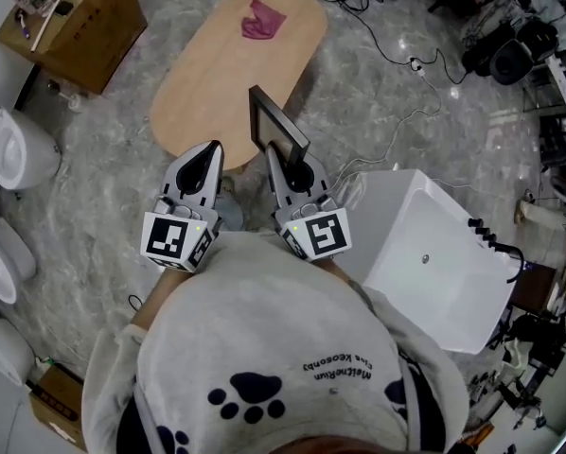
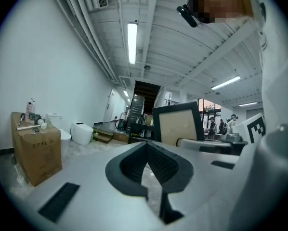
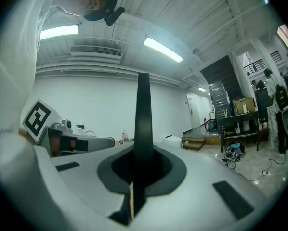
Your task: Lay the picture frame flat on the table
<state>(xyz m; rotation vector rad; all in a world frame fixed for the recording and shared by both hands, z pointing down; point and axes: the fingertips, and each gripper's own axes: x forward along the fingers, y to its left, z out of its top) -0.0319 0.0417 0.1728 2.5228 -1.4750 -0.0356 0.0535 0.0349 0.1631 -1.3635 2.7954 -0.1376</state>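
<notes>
the right gripper (image 1: 281, 162) is seen clamped on the lower edge of the black-bordered rectangular picture frame (image 1: 277, 124), its jaws (image 3: 136, 174) pressed shut against the thin panel, while the left gripper (image 1: 208, 155) is held beside it with its jaws closed on nothing. the frame is carried in the air in front of the person, by the near end of the oval light-wood table (image 1: 207, 102), on whose far part a crumpled pink cloth (image 1: 261, 19) lies. the frame is judged to be grasped and lifted only; the lowering and laying flat on the table are not yet done. the frame is held upright, its long axis apparently rising from the jaws, one broad face turned towards the left gripper.
</notes>
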